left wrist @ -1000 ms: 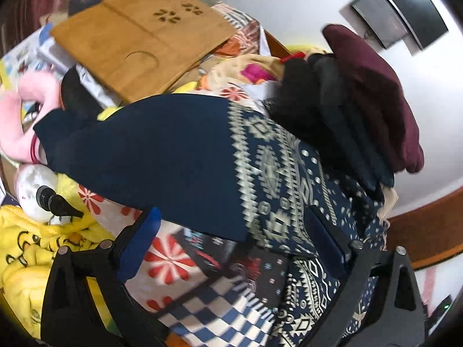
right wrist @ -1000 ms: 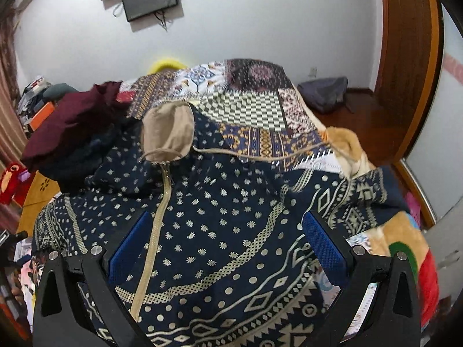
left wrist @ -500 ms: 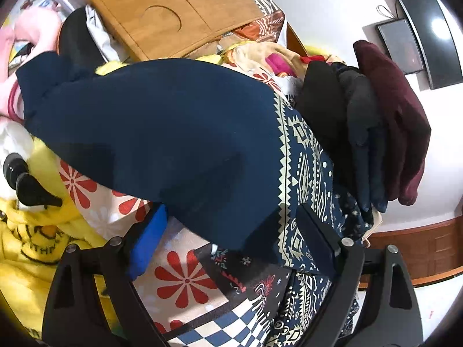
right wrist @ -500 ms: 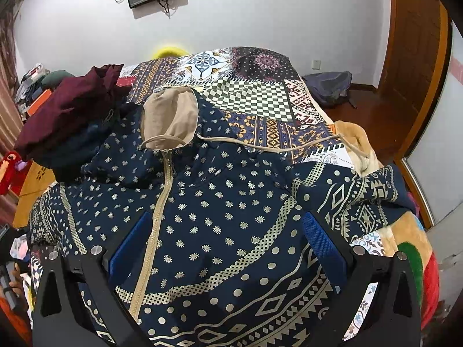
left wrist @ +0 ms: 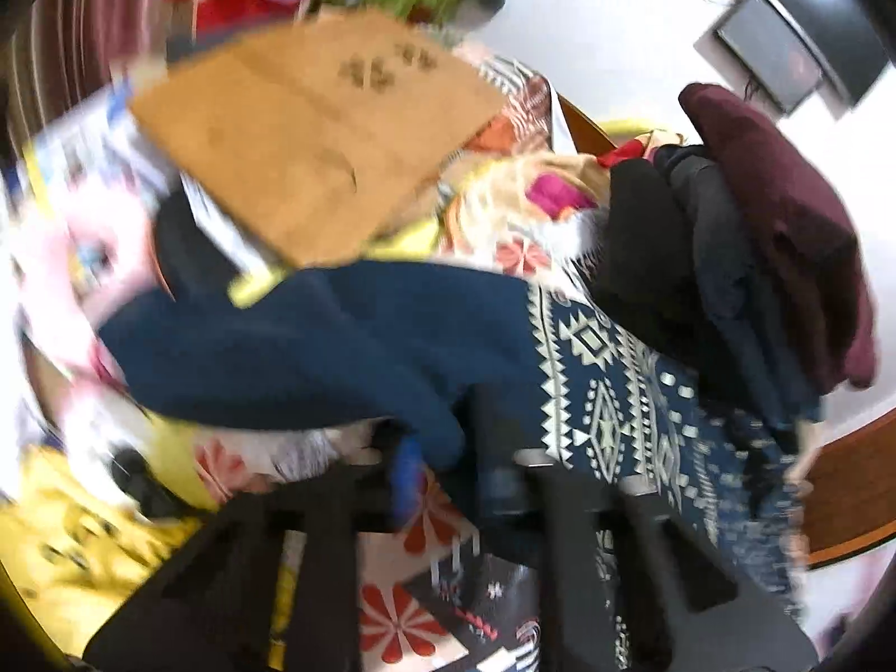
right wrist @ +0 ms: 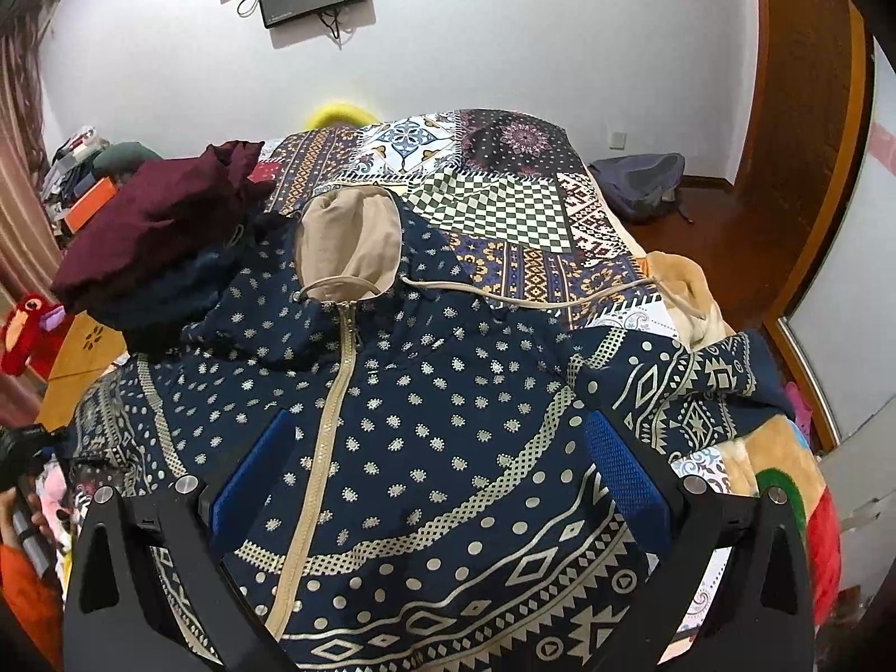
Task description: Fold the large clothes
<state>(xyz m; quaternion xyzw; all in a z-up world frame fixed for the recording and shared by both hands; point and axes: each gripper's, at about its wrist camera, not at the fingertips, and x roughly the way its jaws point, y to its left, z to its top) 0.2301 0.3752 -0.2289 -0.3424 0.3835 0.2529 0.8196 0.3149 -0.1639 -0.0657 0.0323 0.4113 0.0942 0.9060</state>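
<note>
A stack of folded clothes (right wrist: 151,246), maroon on top, sits on the bed (right wrist: 504,213) at the hoodie's (right wrist: 425,420) left shoulder, touching it. A wooden board (left wrist: 302,129) and yellow fabric (left wrist: 61,537) crowd the bedside past the left sleeve (left wrist: 291,358). A backpack (right wrist: 638,182) lies on the floor beyond the bed.

The hoodie lies flat on the bed, zipper side up, its long axis running from the hem nearest me to the tan-lined hood (right wrist: 350,241) pointing at the far wall. The right sleeve (right wrist: 689,386) is spread outward.

My left gripper (left wrist: 442,448) has just closed; its fingers are clenched on the dark cuff end of the left sleeve. The view is blurred. My right gripper (right wrist: 437,481) hovers over the hoodie's front, fingers released and spread, grasping nothing.
</note>
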